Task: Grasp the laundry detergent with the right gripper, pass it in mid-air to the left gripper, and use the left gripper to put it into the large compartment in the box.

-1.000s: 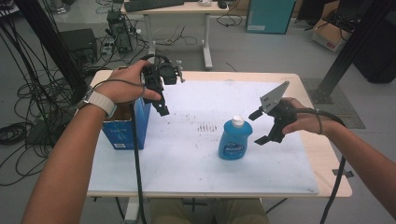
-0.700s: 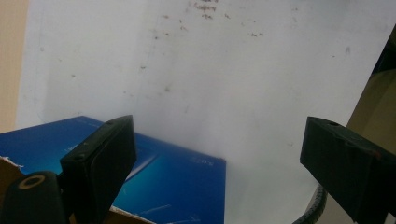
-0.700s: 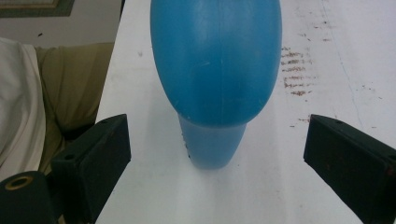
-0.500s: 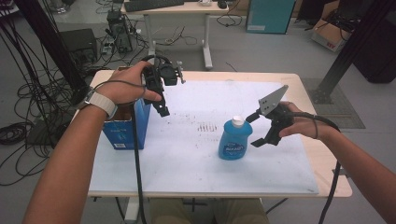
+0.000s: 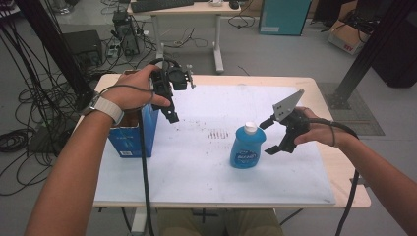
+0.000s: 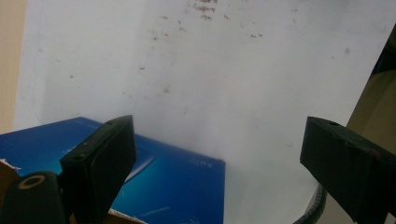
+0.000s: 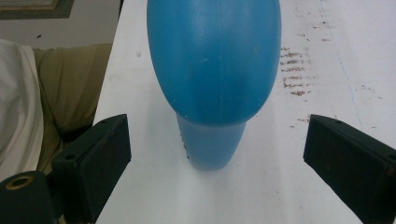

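**R gripper lined up on the blue bottle**

R gripper (image 5: 269, 136): jaws wide apart, nothing between the pads, just beside the blue bottle (image 5: 247, 147) on its right side. To grip well, I'd say: push fwd till both pads straddle the body, keep level, close on the wide part not the white cap (image 5: 251, 127), squeeze slow so it doesn't tip. In the right gripper view the bottle (image 7: 214, 70) sits centred ahead of the jaws, not touching. It stands upright mid-table on the white mat (image 5: 196, 167). L gripper (image 5: 169, 110) also spread open, empty, hanging over the blue box (image 5: 133, 135) at the table's left edge, well apart from the bottle.
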Demonstrator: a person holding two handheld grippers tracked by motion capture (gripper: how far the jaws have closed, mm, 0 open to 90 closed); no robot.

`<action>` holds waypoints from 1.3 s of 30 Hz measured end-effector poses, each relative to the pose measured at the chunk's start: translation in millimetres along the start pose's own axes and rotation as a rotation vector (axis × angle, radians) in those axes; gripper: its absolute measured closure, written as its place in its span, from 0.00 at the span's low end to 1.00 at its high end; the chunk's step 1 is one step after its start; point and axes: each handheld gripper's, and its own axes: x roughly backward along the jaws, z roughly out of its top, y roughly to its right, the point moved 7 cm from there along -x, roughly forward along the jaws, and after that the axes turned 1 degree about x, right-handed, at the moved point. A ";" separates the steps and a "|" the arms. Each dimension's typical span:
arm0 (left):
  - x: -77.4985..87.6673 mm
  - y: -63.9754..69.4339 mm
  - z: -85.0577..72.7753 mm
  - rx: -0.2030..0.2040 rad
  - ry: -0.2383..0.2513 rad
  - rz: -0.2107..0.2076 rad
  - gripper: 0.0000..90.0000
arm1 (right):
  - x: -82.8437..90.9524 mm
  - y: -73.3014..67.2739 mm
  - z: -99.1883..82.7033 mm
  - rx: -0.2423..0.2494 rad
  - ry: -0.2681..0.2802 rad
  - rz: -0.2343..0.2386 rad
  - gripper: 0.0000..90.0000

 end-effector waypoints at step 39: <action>-0.7 -0.8 -4.4 0.010 0.000 0.000 0.12 | -0.2 0.8 -0.5 -0.008 -0.003 0.000 0.07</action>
